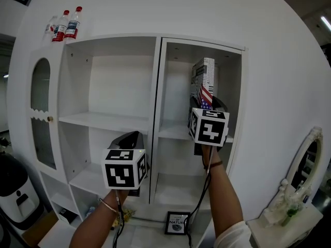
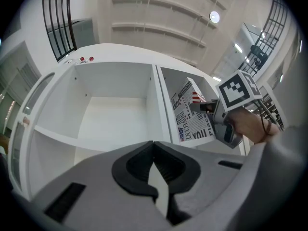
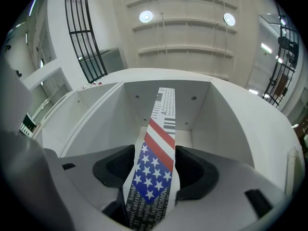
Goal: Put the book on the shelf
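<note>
The book [image 1: 204, 81], white with black print and a stars-and-stripes spine, stands upright on the shelf board [image 1: 173, 132] of the cabinet's upper right compartment. My right gripper [image 1: 207, 108] reaches into that compartment. In the right gripper view the book's spine [image 3: 156, 162] runs between the jaws of the right gripper [image 3: 155, 150], which stand wide with the pads slightly off it. My left gripper [image 1: 129, 138] hovers lower, in front of the centre divider. Its jaws [image 2: 153, 146] are shut on nothing. The left gripper view shows the book [image 2: 192, 114] and the right gripper's marker cube [image 2: 237, 91].
The white cabinet has an empty upper left compartment [image 1: 108, 92] and lower shelves. Two bottles [image 1: 67, 26] stand on its top. A small framed sign [image 1: 177, 222] sits on the floor below. A mirror [image 1: 305, 159] is at the right, a black appliance [image 1: 13, 187] at the left.
</note>
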The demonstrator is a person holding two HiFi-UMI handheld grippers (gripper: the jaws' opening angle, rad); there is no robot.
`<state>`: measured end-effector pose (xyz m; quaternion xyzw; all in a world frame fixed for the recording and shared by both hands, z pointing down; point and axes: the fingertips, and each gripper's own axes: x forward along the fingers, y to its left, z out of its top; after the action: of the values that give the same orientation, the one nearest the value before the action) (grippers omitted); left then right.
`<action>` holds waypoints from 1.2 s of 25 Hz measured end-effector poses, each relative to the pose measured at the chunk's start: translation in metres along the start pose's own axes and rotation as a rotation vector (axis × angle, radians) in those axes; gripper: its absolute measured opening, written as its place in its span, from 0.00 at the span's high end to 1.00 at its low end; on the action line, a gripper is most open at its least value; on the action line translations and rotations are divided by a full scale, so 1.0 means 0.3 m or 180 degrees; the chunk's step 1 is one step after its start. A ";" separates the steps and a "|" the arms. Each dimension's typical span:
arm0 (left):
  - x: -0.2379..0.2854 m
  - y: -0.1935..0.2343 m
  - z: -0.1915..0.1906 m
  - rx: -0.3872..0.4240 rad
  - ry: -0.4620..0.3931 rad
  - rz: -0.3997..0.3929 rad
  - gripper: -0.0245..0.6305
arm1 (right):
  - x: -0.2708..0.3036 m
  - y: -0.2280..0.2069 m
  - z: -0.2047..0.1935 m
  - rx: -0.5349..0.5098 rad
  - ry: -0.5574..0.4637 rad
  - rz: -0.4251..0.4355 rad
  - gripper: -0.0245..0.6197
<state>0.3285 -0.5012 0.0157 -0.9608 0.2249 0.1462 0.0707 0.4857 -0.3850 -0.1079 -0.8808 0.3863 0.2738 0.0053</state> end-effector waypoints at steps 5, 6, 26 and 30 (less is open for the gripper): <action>-0.010 0.005 -0.010 -0.0006 0.0026 0.0021 0.95 | -0.016 0.001 0.012 0.0043 -0.0042 0.0009 0.54; -0.012 0.006 -0.011 -0.0009 0.0029 0.0023 0.95 | -0.020 0.004 0.016 0.0046 -0.0049 0.0015 0.54; -0.112 -0.063 -0.030 -0.0079 0.0042 -0.0142 0.95 | -0.213 -0.006 0.081 0.0143 -0.0233 0.0005 0.54; -0.151 -0.063 -0.050 -0.0081 0.0048 -0.0158 0.95 | -0.277 0.033 0.074 0.0149 -0.0256 0.0055 0.54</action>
<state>0.3020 -0.4687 0.0456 -0.9679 0.1996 0.1400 0.0604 0.4227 -0.3308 -0.0843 -0.8654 0.3996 0.2999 0.0392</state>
